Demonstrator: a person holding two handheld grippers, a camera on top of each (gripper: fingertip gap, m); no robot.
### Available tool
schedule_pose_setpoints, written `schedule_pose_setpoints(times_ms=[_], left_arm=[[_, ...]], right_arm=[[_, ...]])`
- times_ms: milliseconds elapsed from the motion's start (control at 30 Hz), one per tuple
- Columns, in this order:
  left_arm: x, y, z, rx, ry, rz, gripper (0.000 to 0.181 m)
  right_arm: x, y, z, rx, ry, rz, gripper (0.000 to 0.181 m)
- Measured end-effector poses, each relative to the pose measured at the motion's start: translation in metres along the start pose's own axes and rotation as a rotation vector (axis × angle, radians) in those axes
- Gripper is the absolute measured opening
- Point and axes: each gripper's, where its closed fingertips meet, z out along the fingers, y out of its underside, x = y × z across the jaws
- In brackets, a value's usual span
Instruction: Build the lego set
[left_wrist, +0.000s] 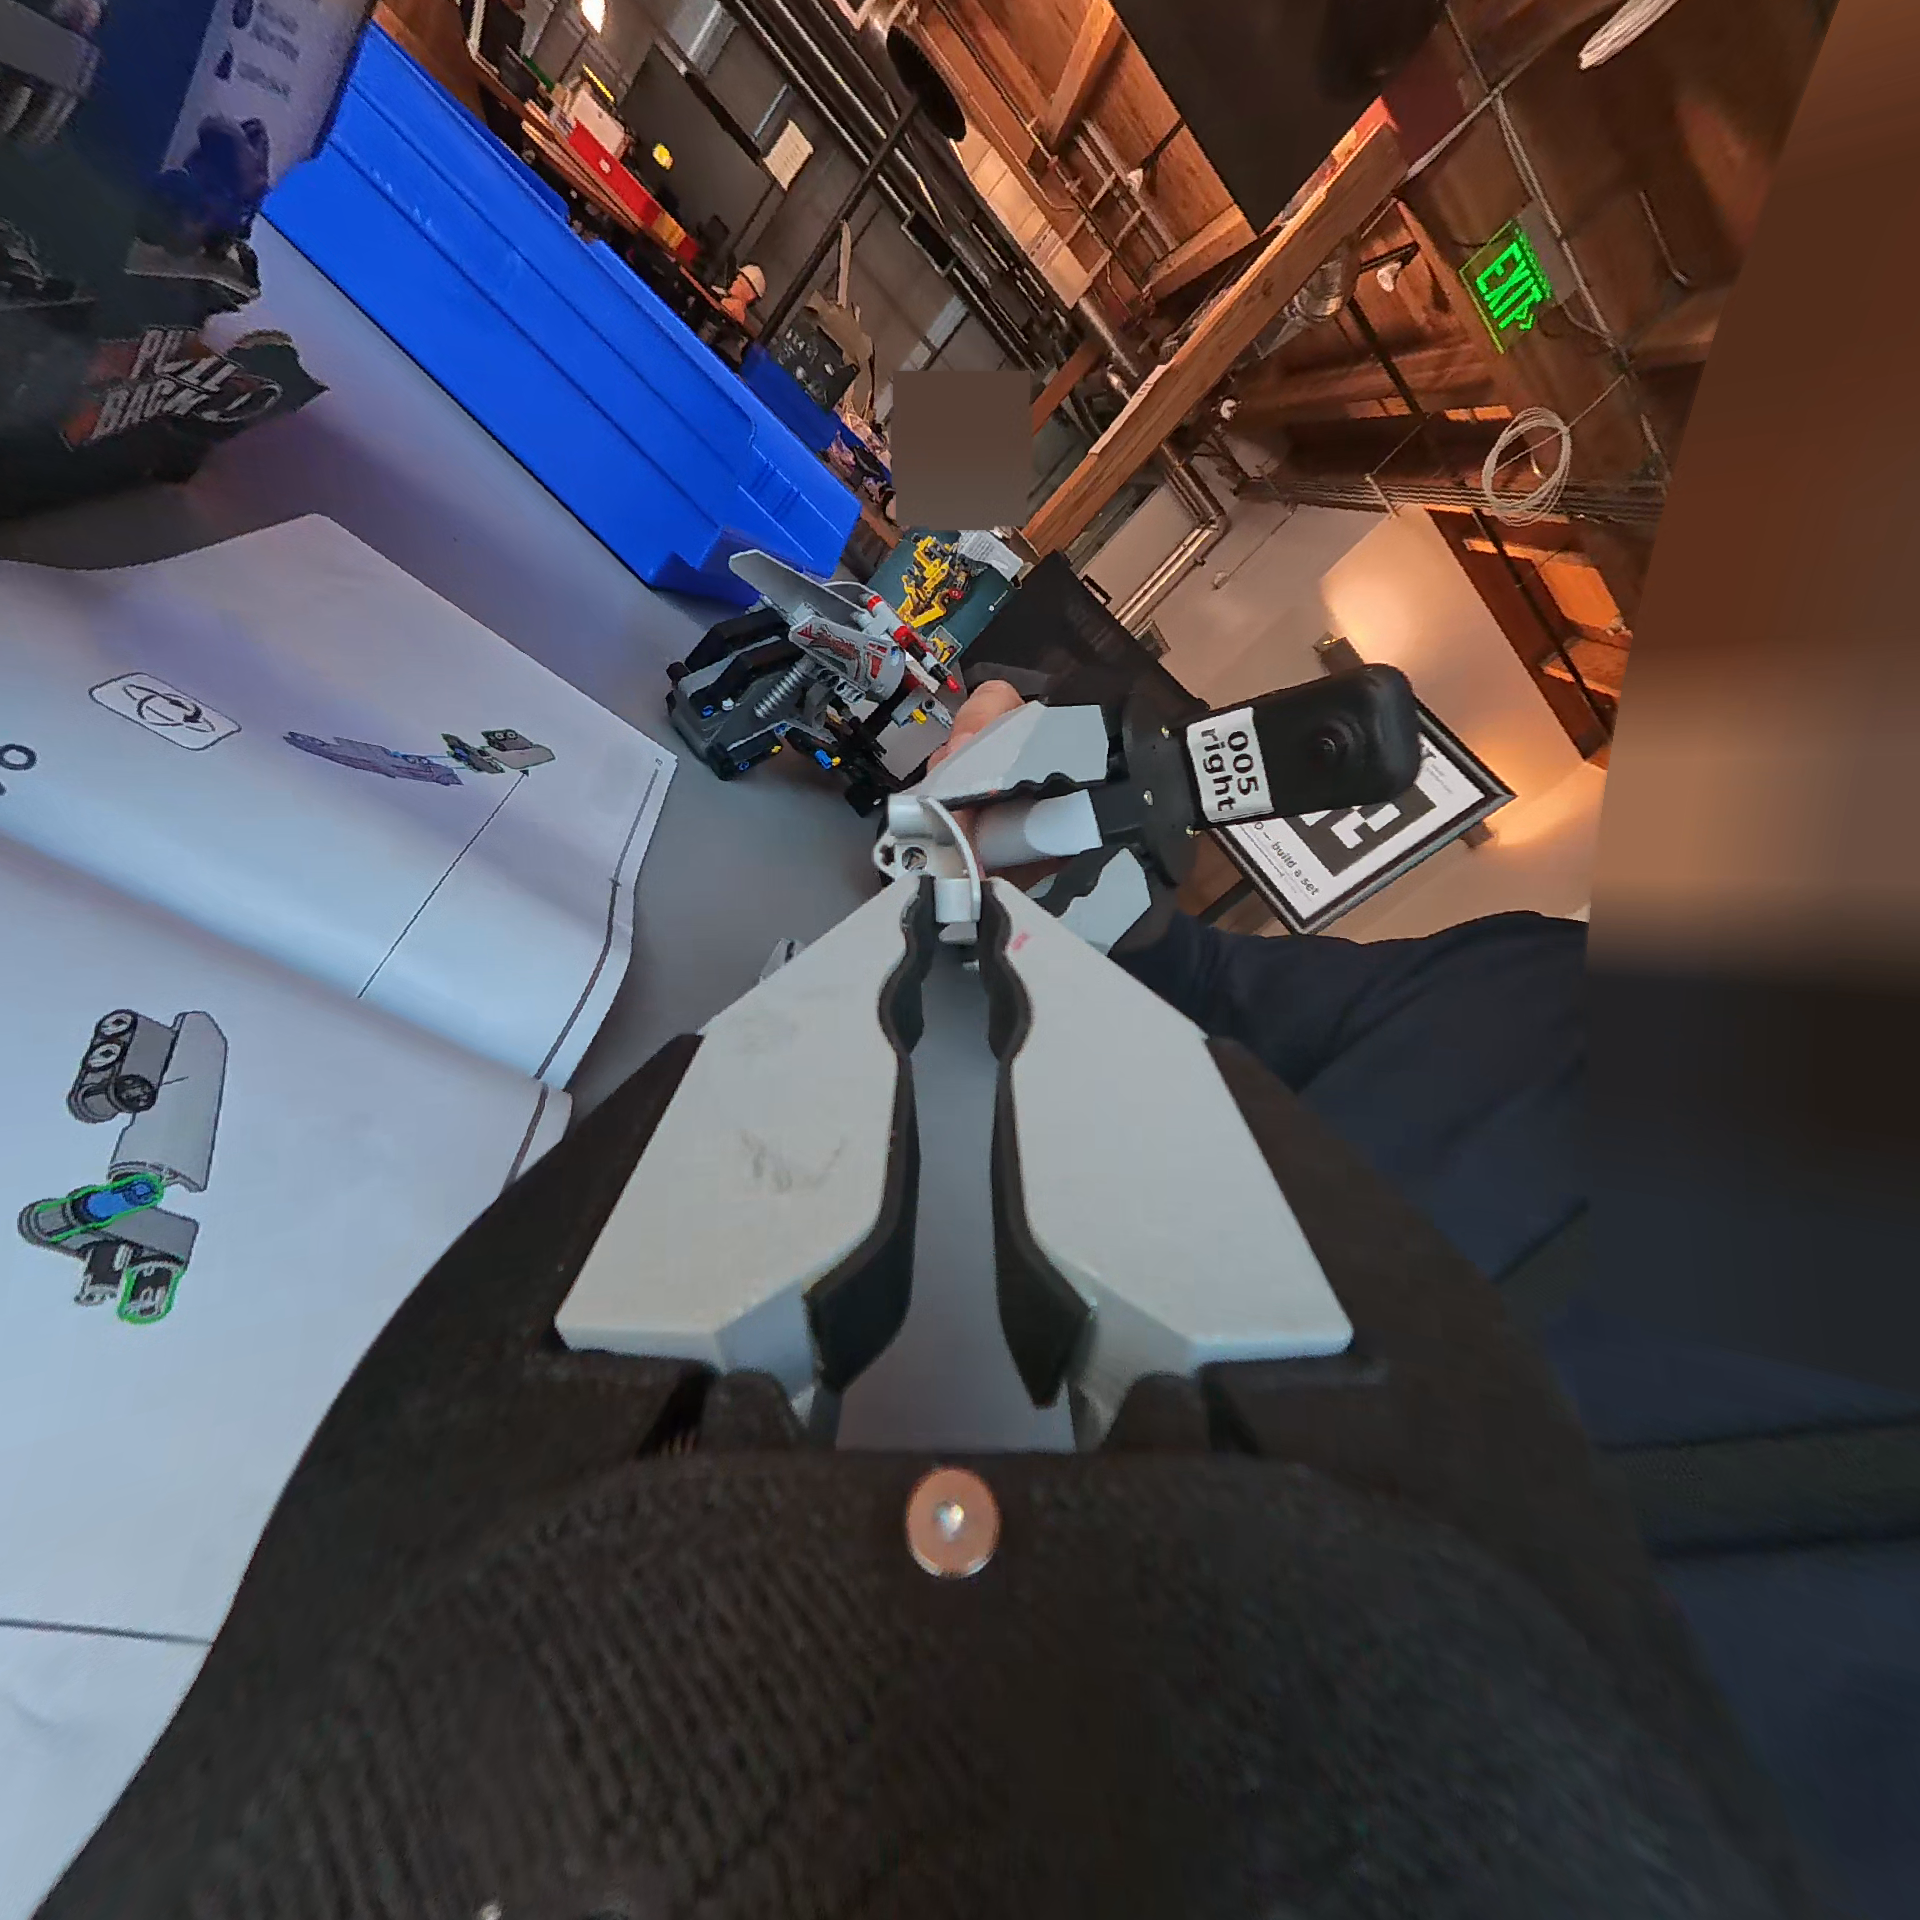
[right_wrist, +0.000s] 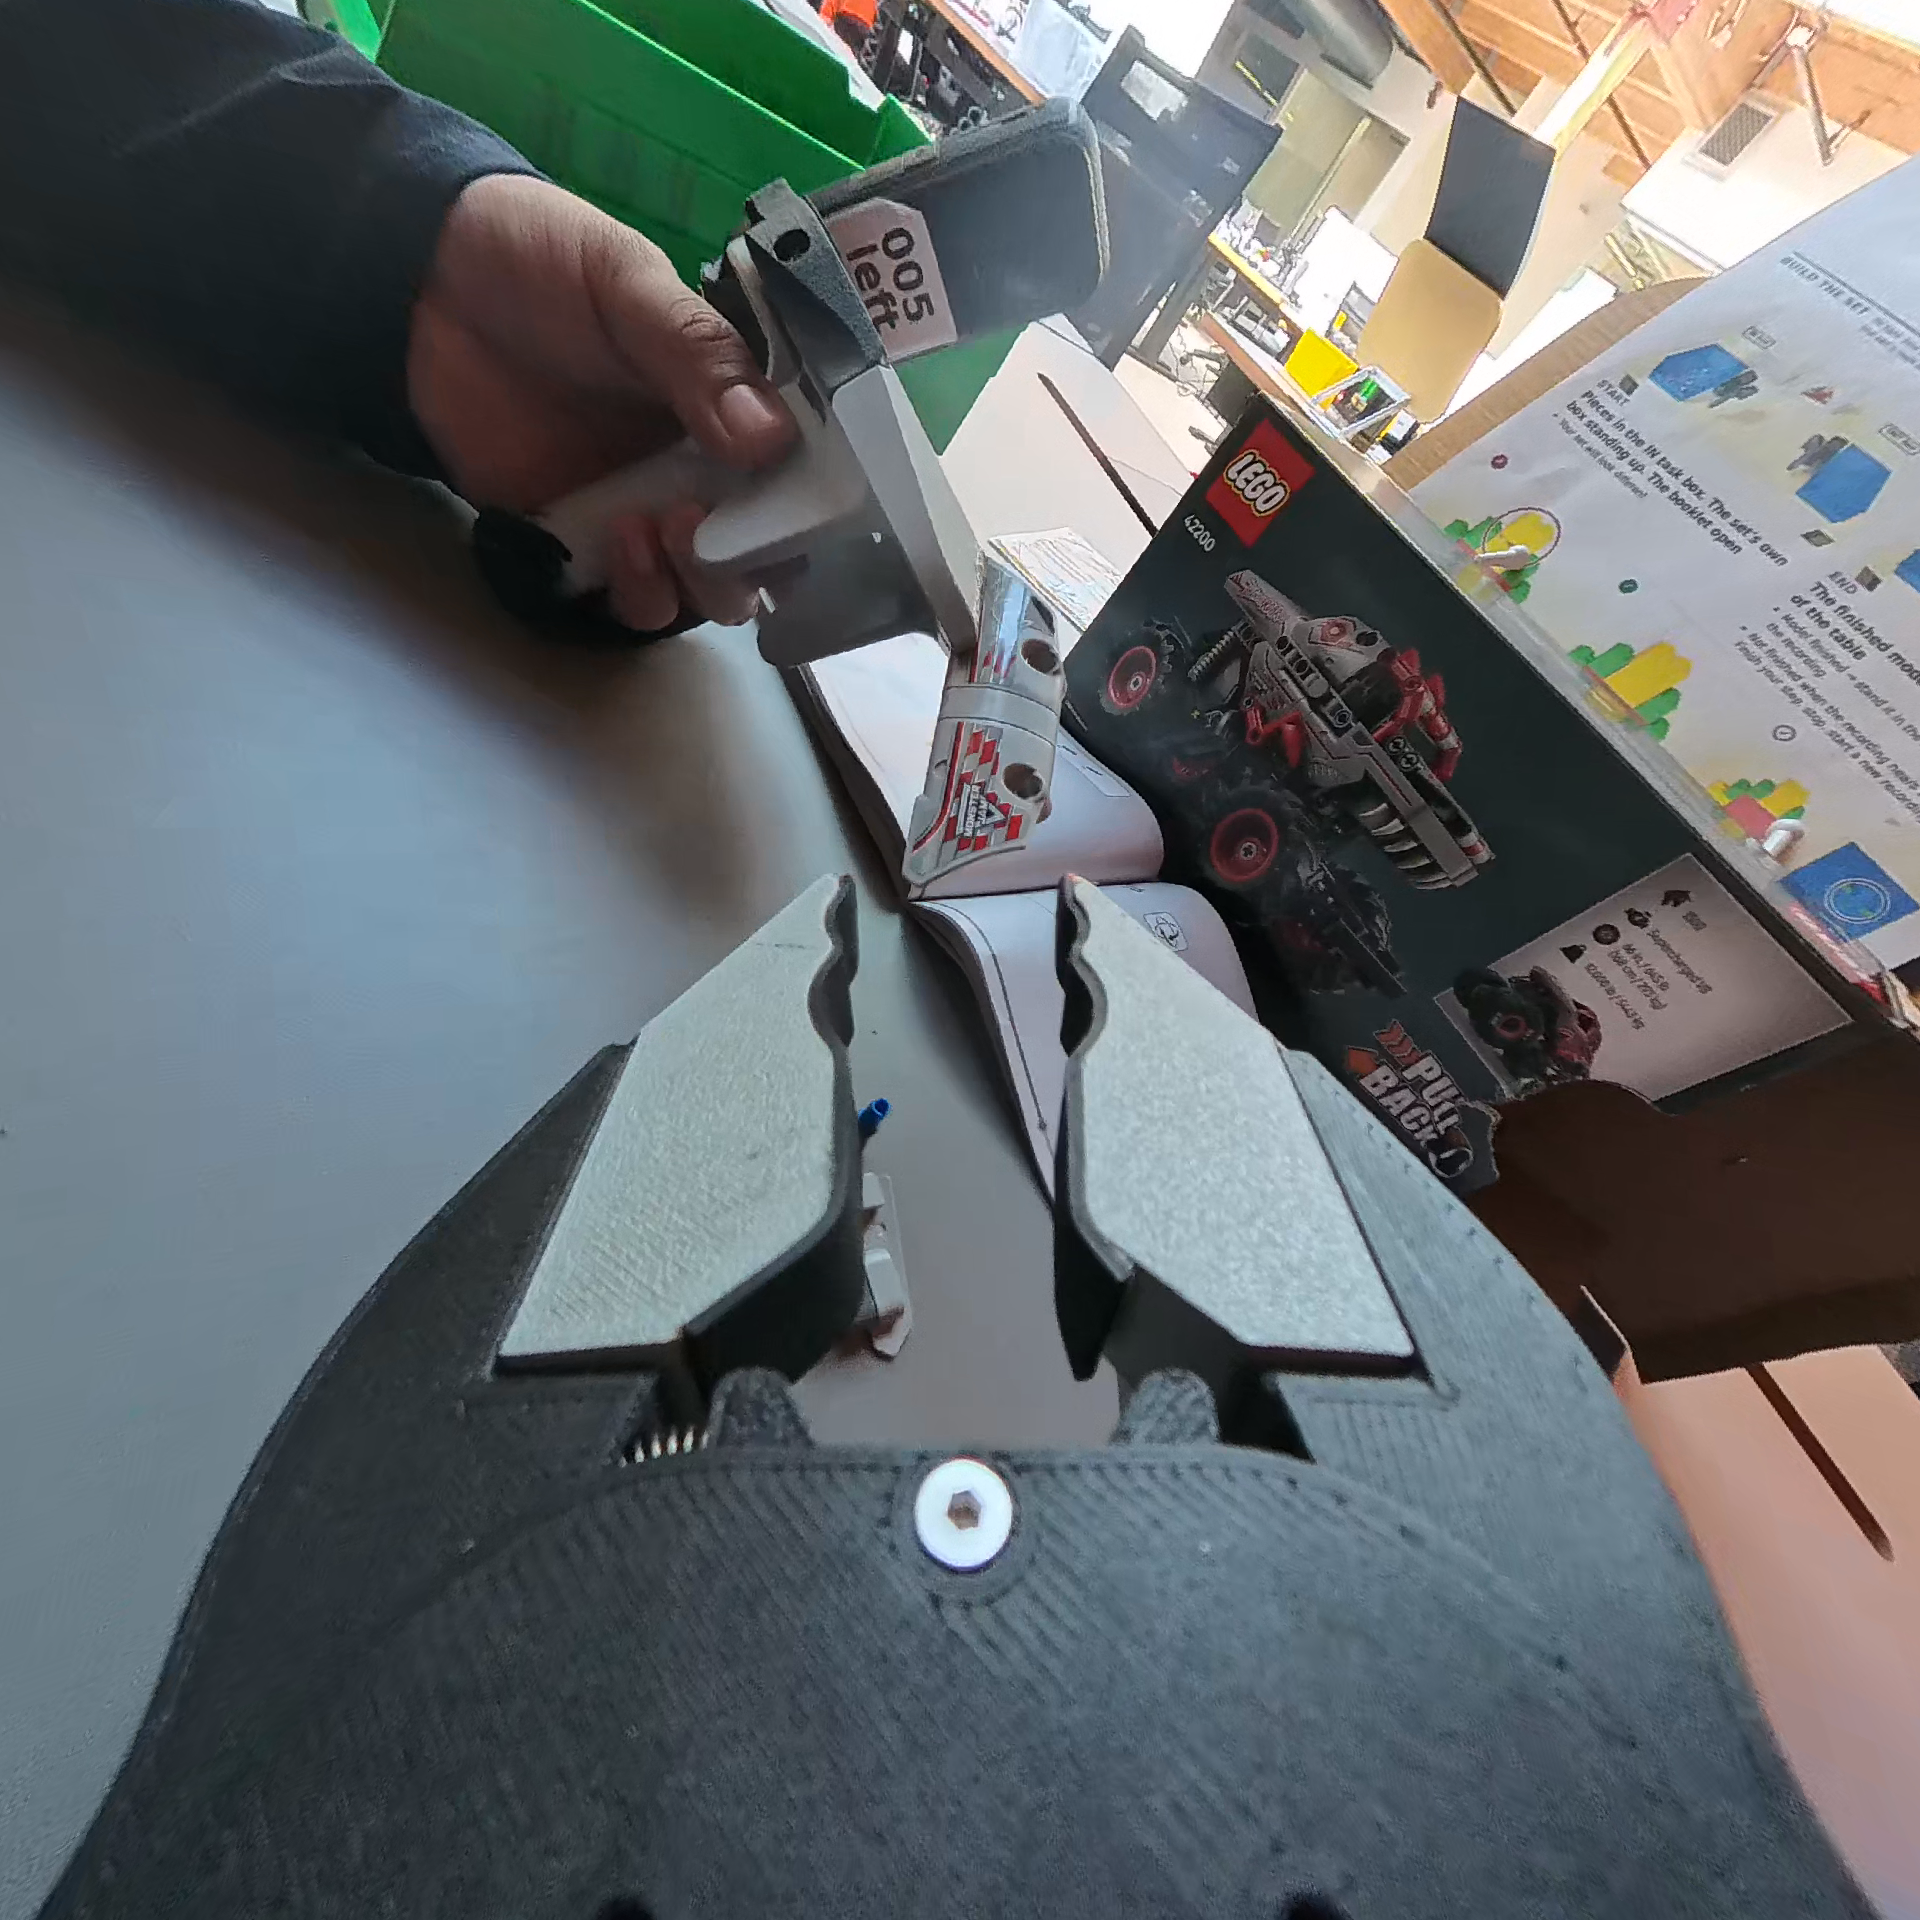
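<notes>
My left gripper (left_wrist: 954, 909) is shut on a white curved Lego panel (left_wrist: 916, 826) and holds it above the grey table. In the right wrist view the same panel (right_wrist: 987, 758) carries a red sticker and hangs from the left gripper (right_wrist: 961, 613), which a hand holds. My right gripper (right_wrist: 956, 935) is open and empty, just below and in front of the panel. It also shows in the left wrist view (left_wrist: 1023, 795), close beside the panel. A partly built grey Lego model (left_wrist: 810, 675) stands farther back on the table.
An open instruction booklet (left_wrist: 312, 831) lies left of the grippers. The black Lego box (right_wrist: 1351, 779) stands behind the booklet. A blue pin (right_wrist: 873, 1112) and a grey piece (right_wrist: 883, 1278) lie on the table under my right gripper. A blue bin (left_wrist: 540, 343) and a green bin (right_wrist: 644, 114) stand farther back. There is about 5 centimetres between the tips of the two grippers.
</notes>
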Motion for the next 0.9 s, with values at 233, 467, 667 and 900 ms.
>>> schedule_pose_setpoints(times_ms=[233,467,667,900], left_arm=[[-0.0017,0.0007,-0.0013,-0.007,-0.009,0.008,0.005],[-0.0033,-0.0011,-0.0030,0.005,-0.001,-0.015,0.005],[-0.0025,-0.0012,-0.0031,0.007,0.004,-0.015,0.005],[-0.0019,-0.0017,-0.0035,0.011,0.011,-0.021,0.004]], right_arm=[[0.0066,0.0041,-0.0027,-0.017,0.009,0.039,0.034],[0.0043,0.0053,-0.0025,-0.020,-0.020,0.074,0.034],[0.0038,0.0060,-0.0019,-0.024,-0.020,0.073,0.033],[0.0044,0.0059,-0.0021,-0.023,-0.016,0.072,0.033]])
